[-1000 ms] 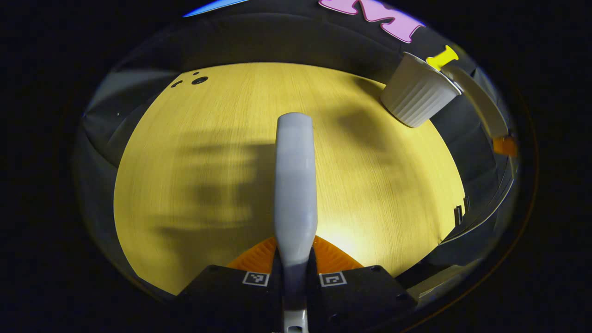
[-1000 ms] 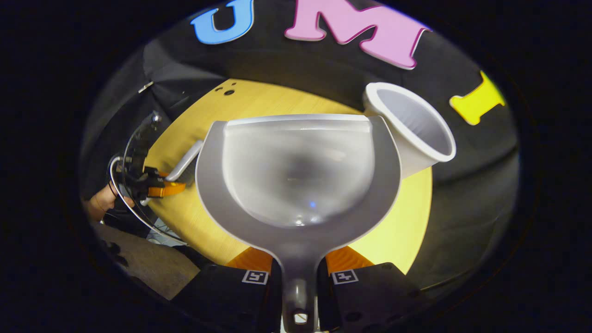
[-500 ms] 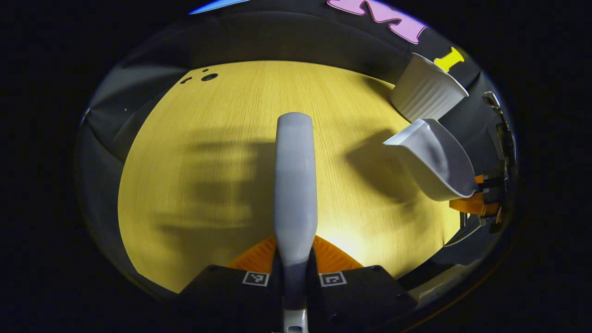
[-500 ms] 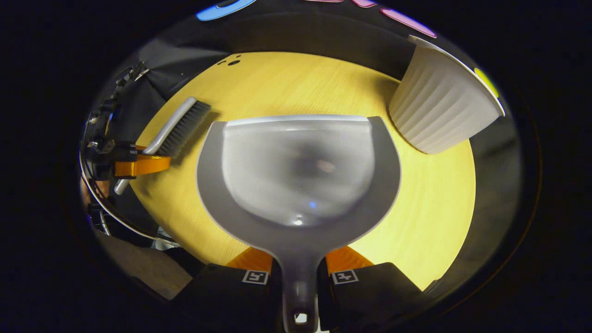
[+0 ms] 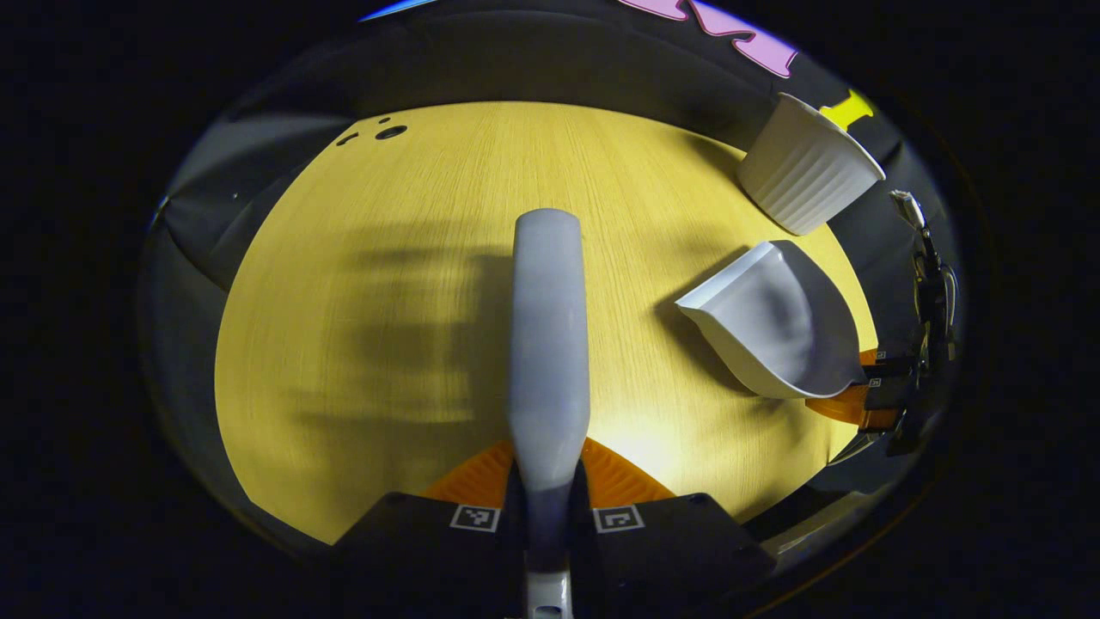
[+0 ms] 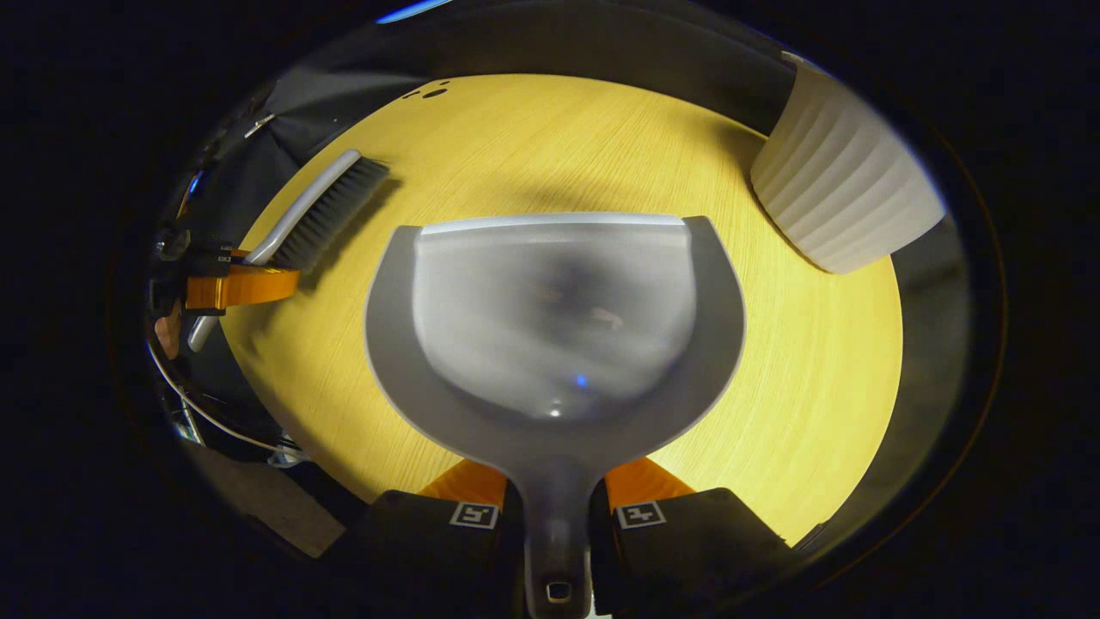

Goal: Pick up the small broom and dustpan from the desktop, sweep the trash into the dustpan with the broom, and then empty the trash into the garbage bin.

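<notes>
My left gripper is shut on the grey handle of the small broom, which points out over the yellow desktop. From the right gripper view the broom shows its dark bristles at the far left, held by the left gripper. My right gripper is shut on the handle of the grey dustpan, whose pan looks bare inside. The same dustpan sits low over the desk at the right in the left gripper view, with the right gripper behind it. A white ribbed garbage bin stands at the far right.
Small dark holes mark the desktop's far left corner. The black cloth wall closes the back. A cable hangs by the left gripper past the desk's near edge.
The dustpan has tipped down from the bin's mouth and come lower over the desk, toward its middle. The broom has stayed nearly still.
</notes>
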A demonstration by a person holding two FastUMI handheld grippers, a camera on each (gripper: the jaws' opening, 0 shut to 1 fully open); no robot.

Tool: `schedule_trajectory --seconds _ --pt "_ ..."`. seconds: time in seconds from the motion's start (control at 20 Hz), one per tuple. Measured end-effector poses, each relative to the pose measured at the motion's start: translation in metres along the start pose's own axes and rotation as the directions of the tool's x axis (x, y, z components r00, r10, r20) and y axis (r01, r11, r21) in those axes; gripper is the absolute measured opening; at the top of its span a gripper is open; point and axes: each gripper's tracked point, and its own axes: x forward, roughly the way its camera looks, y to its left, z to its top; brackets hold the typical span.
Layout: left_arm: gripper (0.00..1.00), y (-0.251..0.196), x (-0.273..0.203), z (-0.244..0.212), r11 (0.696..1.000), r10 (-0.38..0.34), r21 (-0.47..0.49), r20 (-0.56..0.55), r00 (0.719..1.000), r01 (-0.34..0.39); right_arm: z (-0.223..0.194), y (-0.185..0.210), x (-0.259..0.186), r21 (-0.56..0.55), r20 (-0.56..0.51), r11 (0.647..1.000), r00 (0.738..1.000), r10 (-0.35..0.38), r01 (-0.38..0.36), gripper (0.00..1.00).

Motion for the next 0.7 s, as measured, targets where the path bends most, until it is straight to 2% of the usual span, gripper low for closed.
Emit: schedule_trajectory --seconds 0.15,0.2,0.25,0.3,0.35,0.4,0.55,0.6,0.65,0.7 --pt "0.25 -0.003 0.000 -0.001 1.000 -0.002 0.002 -0.040 0.999 0.002 -0.001 -0.002 0.007 0.025 -0.011 1.000 1.000 0.000 0.000 0.36" --pt "0.26 -0.001 0.001 -0.002 1.000 -0.008 -0.002 -0.049 0.999 0.008 0.000 -0.001 0.008 0.032 -0.013 0.999 1.000 0.001 -0.001 0.30" --pt "0.26 -0.001 0.002 -0.002 1.000 -0.015 -0.011 -0.058 0.998 0.015 0.000 -0.001 0.010 0.038 -0.014 0.999 1.000 0.005 -0.004 0.41" --pt "0.27 -0.001 0.001 -0.003 1.000 -0.018 -0.021 -0.061 0.998 0.017 0.000 -0.002 0.010 0.043 -0.016 0.999 1.000 0.010 -0.009 0.36" --pt "0.30 -0.001 0.000 -0.002 1.000 -0.014 -0.027 -0.062 0.998 0.012 0.001 -0.003 0.010 0.045 -0.015 0.999 1.000 0.014 -0.013 0.36" --pt "0.24 -0.001 -0.002 0.000 1.000 -0.002 -0.027 -0.054 0.999 0.000 0.004 -0.003 0.009 0.049 -0.002 0.999 1.000 0.015 -0.015 0.37" --pt "0.39 -0.003 -0.005 -0.002 0.999 0.040 0.014 -0.041 0.998 -0.039 0.000 0.000 -0.004 0.077 0.014 0.996 0.999 0.034 -0.035 0.42" --pt "0.38 -0.001 -0.007 -0.001 0.999 0.047 0.023 -0.042 0.998 -0.046 0.001 0.001 -0.007 0.093 0.013 0.995 0.999 0.041 -0.042 0.42" --pt "0.57 0.001 -0.010 -0.001 0.998 0.059 0.033 -0.042 0.997 -0.058 0.002 0.000 -0.010 0.106 0.018 0.993 0.999 0.044 -0.046 0.45" --pt "0.61 0.002 -0.011 -0.001 0.997 0.069 0.041 -0.038 0.997 -0.067 0.002 -0.001 -0.014 0.117 0.021 0.992 0.999 0.047 -0.049 0.47"
